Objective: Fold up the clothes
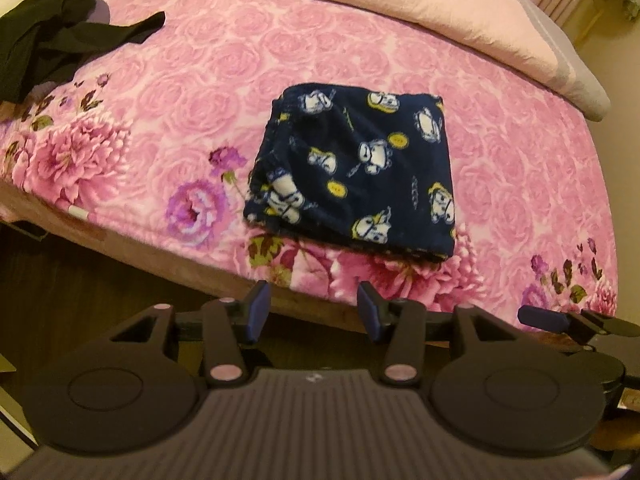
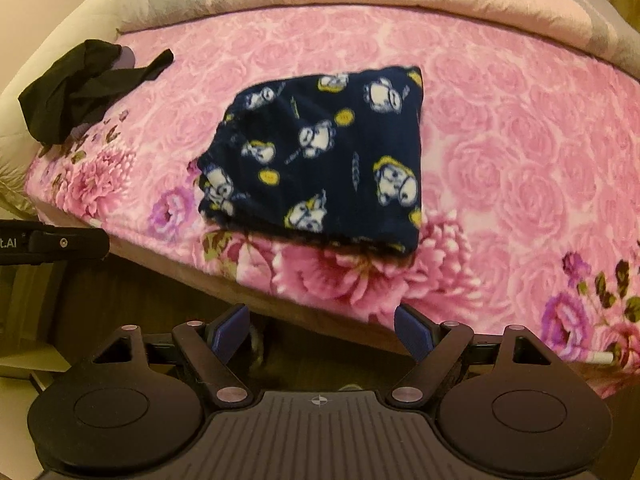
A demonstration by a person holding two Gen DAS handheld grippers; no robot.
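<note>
In the left wrist view, the left tool (image 1: 314, 306) hangs at the bottom centre with its blue pads apart and nothing between them, off the near edge of the bed (image 1: 168, 92). The folded navy fleece garment (image 1: 360, 168) with the white cartoon print lies in the middle of the frame on the pink flowered cover, looking finished. A crumpled black garment (image 1: 52, 40) sits at the upper left, well apart from it, and is probably the next piece. At the right edge a pad of the right tool (image 1: 542, 318) shows. In the right wrist view, the right tool (image 2: 324, 330) sits at the bottom centre with its pads wide apart and empty. The navy garment (image 2: 320, 160) fills the centre and the black one (image 2: 80, 88) lies at the upper left. To do this well, I would carry both tools over to the black garment, pinch two separate edges and spread it flat on bare cover before folding, without dragging across the navy stack.
</note>
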